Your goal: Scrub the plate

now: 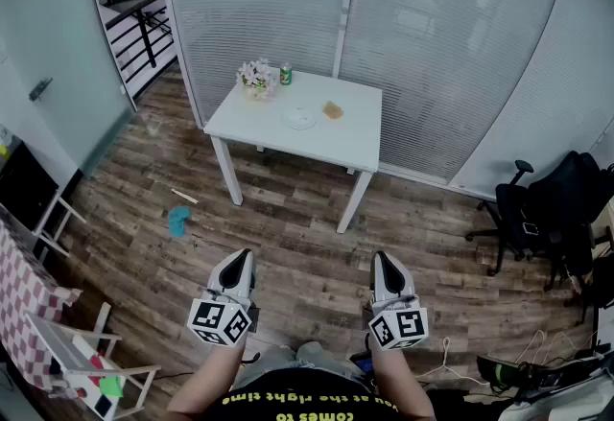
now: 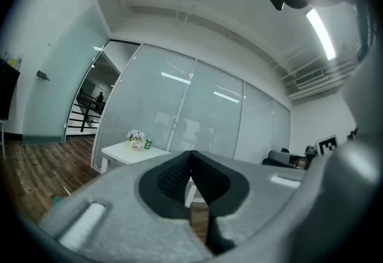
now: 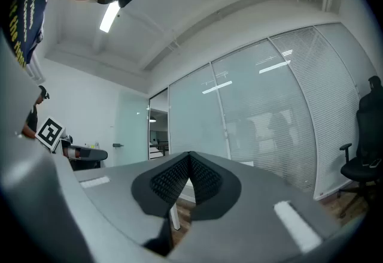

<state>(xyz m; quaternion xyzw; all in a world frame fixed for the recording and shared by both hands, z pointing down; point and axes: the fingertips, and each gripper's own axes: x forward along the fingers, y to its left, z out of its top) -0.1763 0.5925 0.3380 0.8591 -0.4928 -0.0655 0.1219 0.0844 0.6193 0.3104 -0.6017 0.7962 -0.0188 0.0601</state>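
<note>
A white table (image 1: 355, 139) stands far ahead by the glass wall. On it lie a small white plate (image 1: 300, 118) and a tan sponge (image 1: 333, 109). My left gripper (image 1: 243, 260) and right gripper (image 1: 383, 263) are held level near my body, well short of the table. Both are shut with nothing between the jaws. In the left gripper view the shut left gripper (image 2: 191, 154) fills the lower frame, with the table (image 2: 119, 151) small behind it. The right gripper (image 3: 190, 155) is likewise shut in its own view.
A flower pot (image 1: 255, 78) and a green can (image 1: 285, 74) stand at the table's back left. A blue item (image 1: 178, 220) and a stick (image 1: 184, 197) lie on the wood floor. A black office chair (image 1: 526, 213) stands right, a white rack (image 1: 86, 358) at lower left.
</note>
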